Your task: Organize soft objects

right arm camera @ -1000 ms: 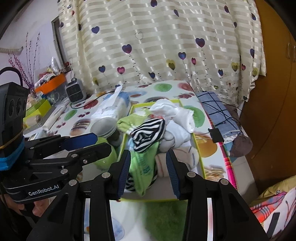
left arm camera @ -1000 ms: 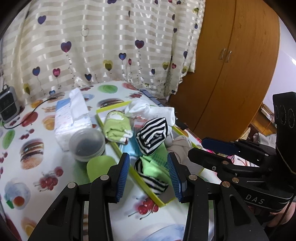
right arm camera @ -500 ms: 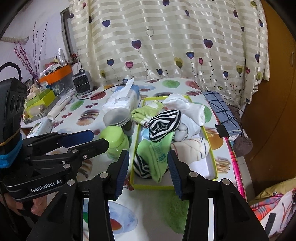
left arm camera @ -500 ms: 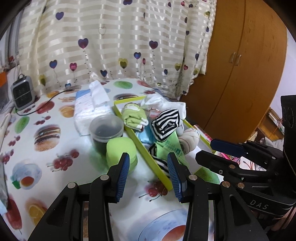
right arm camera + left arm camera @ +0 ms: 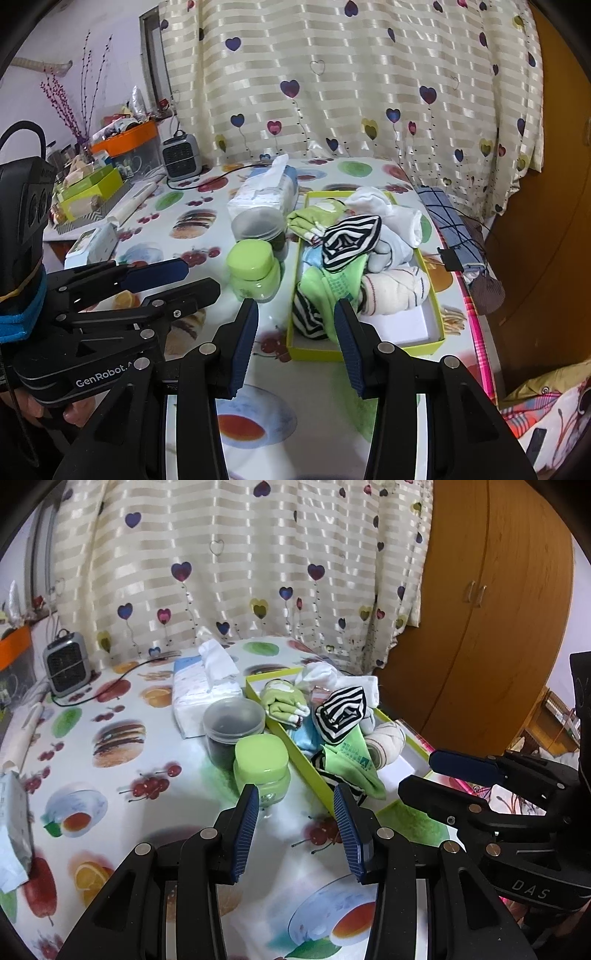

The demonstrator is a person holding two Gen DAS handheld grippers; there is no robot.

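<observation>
While socks [image 5: 354,258] sit piled in the yellow-green box [image 5: 437,325], both tongs, left [image 5: 297,829] and right [image 5: 295,345], hover released and empty over the near surface [image 5: 110,775]

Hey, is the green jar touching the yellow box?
Apart. The right wrist view shows a strip of tablecloth between the green jar and the yellow box.

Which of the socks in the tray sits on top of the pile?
The black-and-white striped sock, bunched on top mid-tray. The green socks, white ones and the cream roll lie under or beside it in the yellow-green tray.
</observation>
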